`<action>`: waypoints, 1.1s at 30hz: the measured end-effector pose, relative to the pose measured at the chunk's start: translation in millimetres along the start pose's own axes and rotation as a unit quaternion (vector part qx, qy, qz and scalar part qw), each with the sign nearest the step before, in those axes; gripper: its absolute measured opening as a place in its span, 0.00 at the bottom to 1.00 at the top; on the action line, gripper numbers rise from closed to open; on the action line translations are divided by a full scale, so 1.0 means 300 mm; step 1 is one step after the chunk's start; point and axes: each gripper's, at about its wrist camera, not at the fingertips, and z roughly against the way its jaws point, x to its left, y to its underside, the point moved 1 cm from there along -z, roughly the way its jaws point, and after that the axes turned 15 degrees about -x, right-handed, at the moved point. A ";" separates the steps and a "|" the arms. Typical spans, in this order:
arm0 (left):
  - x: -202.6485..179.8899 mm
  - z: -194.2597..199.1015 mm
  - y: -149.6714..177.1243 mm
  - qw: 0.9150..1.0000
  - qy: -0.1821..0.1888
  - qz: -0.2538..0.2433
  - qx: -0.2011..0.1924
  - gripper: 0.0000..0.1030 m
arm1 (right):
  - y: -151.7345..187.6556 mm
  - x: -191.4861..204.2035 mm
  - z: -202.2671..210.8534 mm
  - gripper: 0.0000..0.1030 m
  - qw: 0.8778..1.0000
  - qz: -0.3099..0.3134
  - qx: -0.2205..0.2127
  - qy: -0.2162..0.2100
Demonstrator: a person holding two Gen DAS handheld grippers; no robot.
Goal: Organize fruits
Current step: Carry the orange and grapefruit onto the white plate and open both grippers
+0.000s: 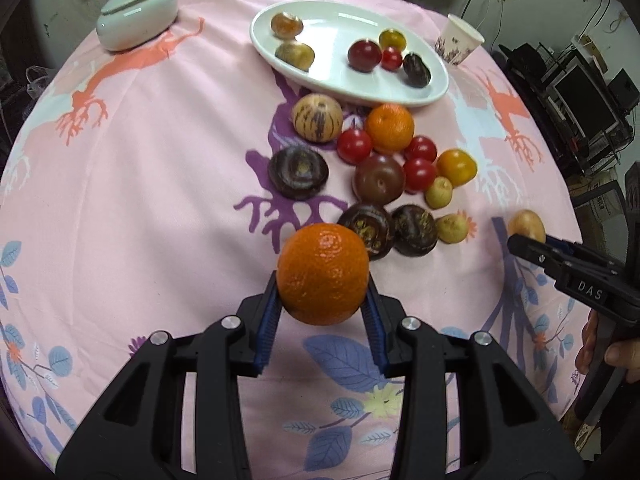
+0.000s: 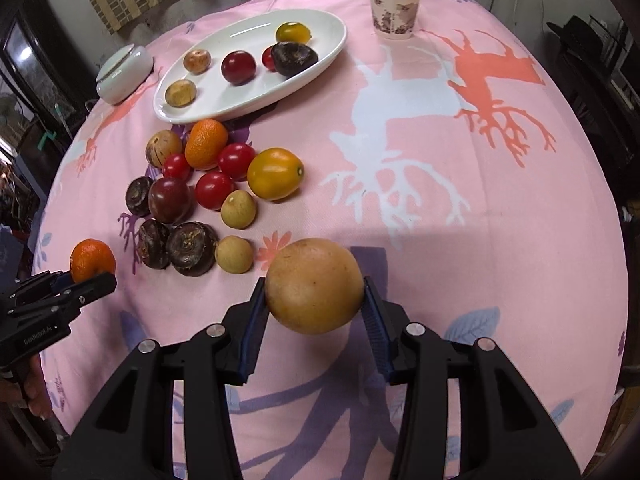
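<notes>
My left gripper (image 1: 322, 280) is shut on an orange (image 1: 322, 276), held above the pink tablecloth. My right gripper (image 2: 313, 290) is shut on a round tan fruit (image 2: 314, 290), also off the cloth. In the left wrist view the right gripper (image 1: 520, 242) shows at the right edge with the tan fruit (image 1: 526, 226). In the right wrist view the left gripper (image 2: 96, 278) shows at the left edge with the orange (image 2: 93, 260). A white oval plate (image 1: 340, 76) (image 2: 224, 96) at the back holds several small fruits. A pile of mixed fruits (image 1: 378, 178) (image 2: 208, 188) lies on the cloth in front of the plate.
A paper cup (image 1: 458, 40) (image 2: 394, 8) stands to the right of the plate. A white lidded jar (image 1: 136, 16) (image 2: 124, 72) sits at the back left. The round table drops off at its edges, with dark furniture beyond. A hand (image 1: 616, 356) holds the right gripper.
</notes>
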 end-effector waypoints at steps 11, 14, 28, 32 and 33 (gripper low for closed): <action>0.013 0.080 -0.168 0.999 0.014 -0.003 -0.047 0.37 | -0.118 0.040 0.091 0.45 0.997 -0.029 -0.045 -0.056; 0.023 0.076 -0.236 0.998 0.012 -0.001 -0.060 0.37 | -0.182 0.054 0.099 0.45 0.995 -0.031 -0.062 -0.068; -0.007 -0.121 -0.538 0.996 0.015 -0.021 -0.082 0.37 | -0.493 0.107 -0.026 0.45 0.990 -0.016 -0.111 -0.083; -0.006 -0.222 -0.582 0.997 0.004 -0.024 -0.071 0.37 | -0.544 0.105 -0.130 0.45 0.992 -0.019 -0.100 -0.080; -0.004 -0.245 -0.591 0.997 0.004 -0.022 -0.070 0.37 | -0.555 0.104 -0.154 0.45 0.992 -0.019 -0.099 -0.079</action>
